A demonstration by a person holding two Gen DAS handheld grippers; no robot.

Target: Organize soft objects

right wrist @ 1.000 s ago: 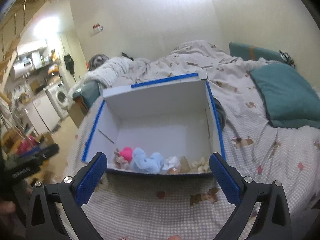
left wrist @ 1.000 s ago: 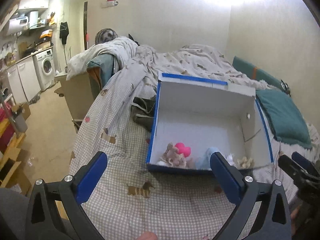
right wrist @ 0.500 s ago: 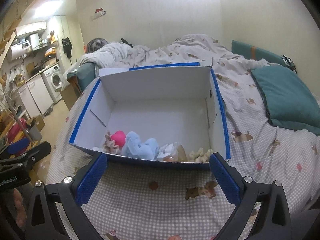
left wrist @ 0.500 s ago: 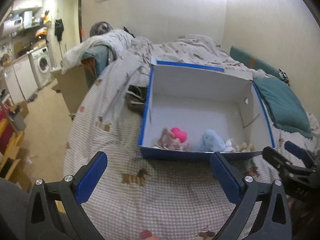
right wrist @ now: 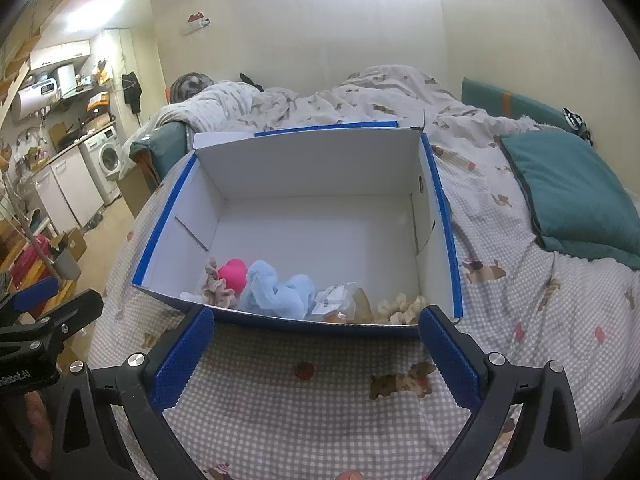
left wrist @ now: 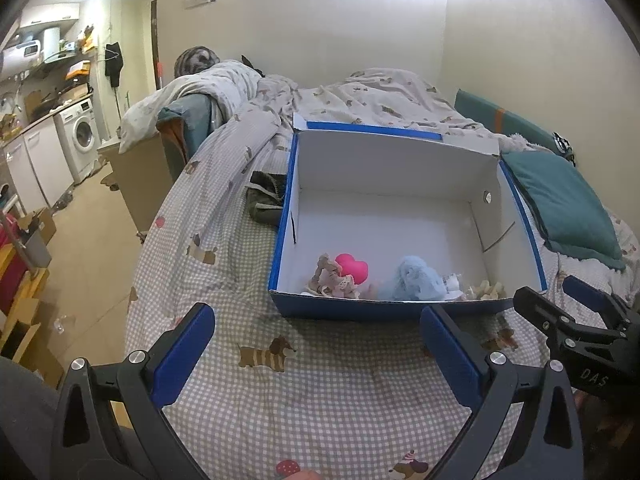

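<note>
Presently, notes as label and value, from the soft things outward.

Soft objects, place: all lay in a row against the near wall of the box [right wrist: 436,216], on its floor; the far part of the floor was bare.
Blue plush [right wrist: 276,290]: mid-row, slumped and folded. I judged it light and limp; I would pinch the thickest fold from above, since a grip on a loose edge would let it droop.
Pink heart [right wrist: 232,274]: just left of the blue plush, touching it or nearly so. It looked smooth and rounded, perhaps springy, so I judged it could slip from the pads; I would grip across its widest part.
Beige frilly item [left wrist: 330,278]: beside the heart, on the left. Floppy, light; take it by the bunched middle.
Clear packet [right wrist: 338,300]: right of the plush; contents I could not tell. Crinkly film, likely slick.
Cream frilly piece [right wrist: 400,304]: near the right corner, small and light by my judgement.
Box: white inside, blue outside, open-topped, resting on the checked bed cover [right wrist: 320,400].
Left gripper [left wrist: 316,350]: jaws spread wide, holding nothing, short of the box's near wall.
Right gripper [right wrist: 316,350]: jaws likewise apart and empty, just before the near wall.
Teal pillow [right wrist: 576,196]: right of the box, apart from it.
</note>
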